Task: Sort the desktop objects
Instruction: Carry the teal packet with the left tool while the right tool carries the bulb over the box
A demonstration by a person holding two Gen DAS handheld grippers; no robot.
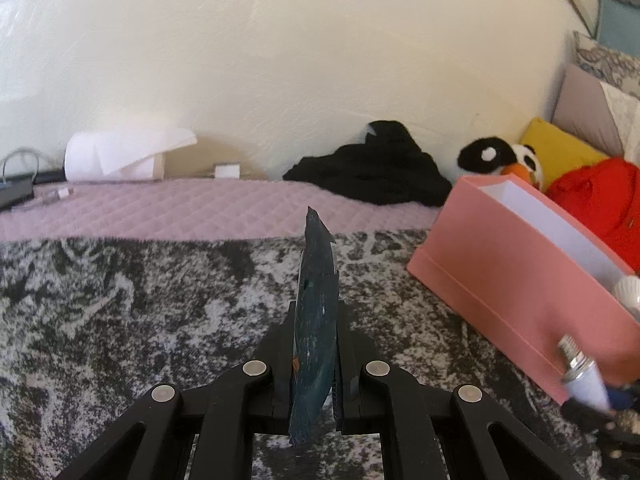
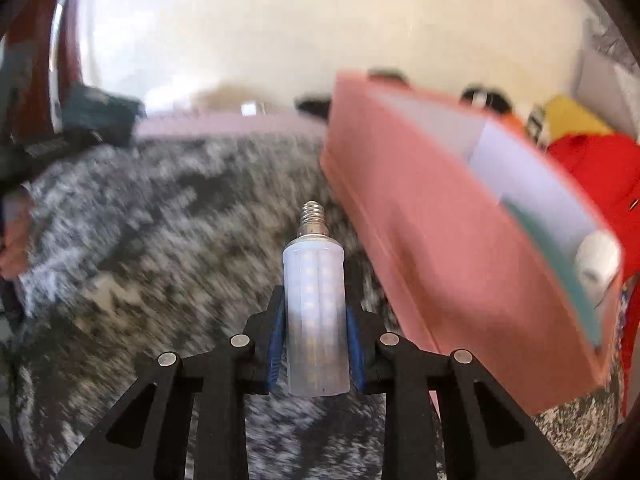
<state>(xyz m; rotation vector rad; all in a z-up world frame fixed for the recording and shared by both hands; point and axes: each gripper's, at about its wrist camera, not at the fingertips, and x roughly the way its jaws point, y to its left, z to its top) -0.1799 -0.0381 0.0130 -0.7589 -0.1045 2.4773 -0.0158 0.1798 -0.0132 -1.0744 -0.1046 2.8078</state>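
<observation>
Left hand-held gripper: clamped tight on a dark blue flat packet, held edge-on above the grey mottled blanket; no lettering legible; right hand-held gripper: pads gripping a white LED corn bulb, screw base forward, just left of the pink box; no brand readable.

You have a frosted white corn-style bulb with its screw base pointing away from you, and a flat dark blue packet standing on edge. To their right the open pink box sits on the mottled grey blanket, with a white rounded item at its near end.
</observation>
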